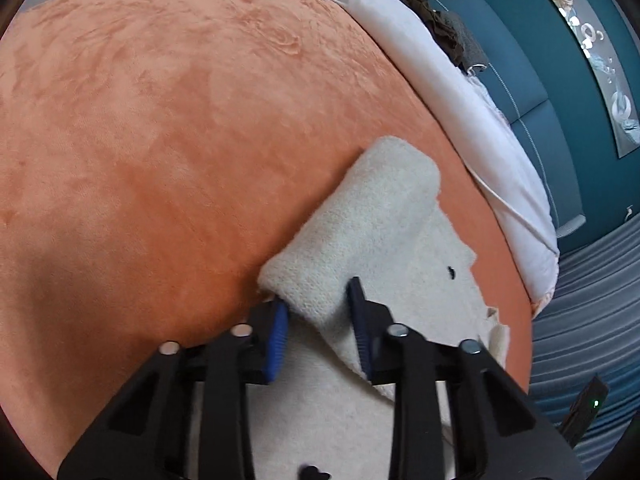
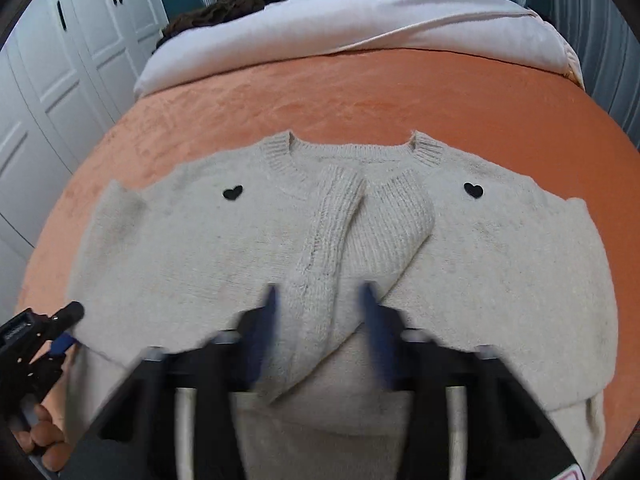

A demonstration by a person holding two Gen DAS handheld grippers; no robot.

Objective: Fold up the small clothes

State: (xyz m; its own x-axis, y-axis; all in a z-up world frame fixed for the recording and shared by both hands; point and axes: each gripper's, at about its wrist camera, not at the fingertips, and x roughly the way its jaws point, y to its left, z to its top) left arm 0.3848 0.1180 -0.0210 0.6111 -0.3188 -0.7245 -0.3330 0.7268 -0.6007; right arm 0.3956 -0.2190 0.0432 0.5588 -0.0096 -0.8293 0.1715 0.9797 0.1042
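sweater (image 2: pixel 344 240) flat on orange blanket (image 2: pixel 360 92), sleeves crossed over chest. step: folding side in. left gripper (image 1: pixel 318 308) jaws wide around folded left edge; right gripper (image 2: pixel 318 296) wide over sleeves, holding nothing. next: pinch edge, carry inward.

Orange plush blanket (image 2: pixel 360 92) covers the bed, white duvet (image 2: pixel 340 20) bunched along its far edge with dark brown and grey clothes (image 2: pixel 224 6) piled near the teal padded headboard (image 1: pixel 516 60), white panelled wardrobe doors (image 2: pixel 60 68) stand at one side.
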